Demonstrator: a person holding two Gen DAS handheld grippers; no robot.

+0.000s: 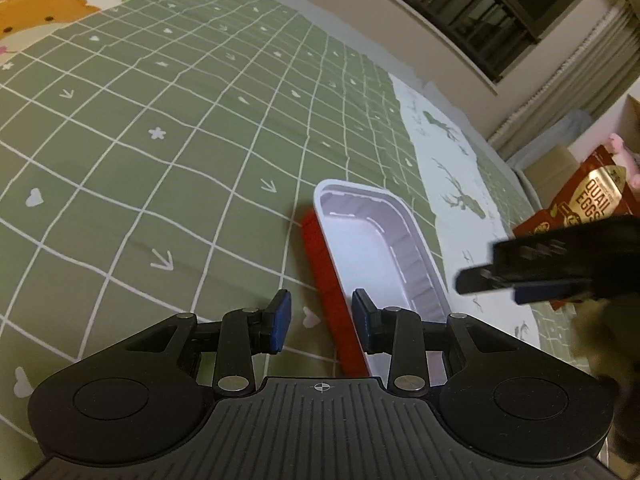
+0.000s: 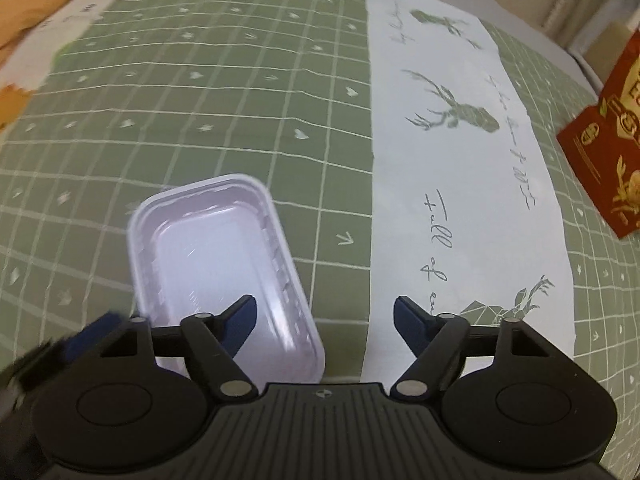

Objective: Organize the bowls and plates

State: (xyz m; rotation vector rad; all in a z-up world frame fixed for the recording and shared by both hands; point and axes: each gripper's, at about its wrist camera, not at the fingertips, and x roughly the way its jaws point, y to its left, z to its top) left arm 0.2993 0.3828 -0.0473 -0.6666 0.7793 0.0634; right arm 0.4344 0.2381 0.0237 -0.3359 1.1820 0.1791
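- White rectangular plastic tray (image 2: 218, 276) rests on green checked bedsheet (image 1: 160, 120), red edge beneath.
- Left gripper (image 1: 320, 322) spread, empty.
- Right gripper (image 2: 324, 320) spread, empty.

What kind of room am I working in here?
Probably a bedroom at home: the tray lies on a soft, creased sheet with a green grid and deer print, like a bed. Behind it are a barred window and curtains, and a quail eggs box stands alongside.

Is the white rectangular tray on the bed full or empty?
Empty. The white tray sits open side up on the green checked bedsheet, and both wrist views show only its bare floor and ribbed walls.
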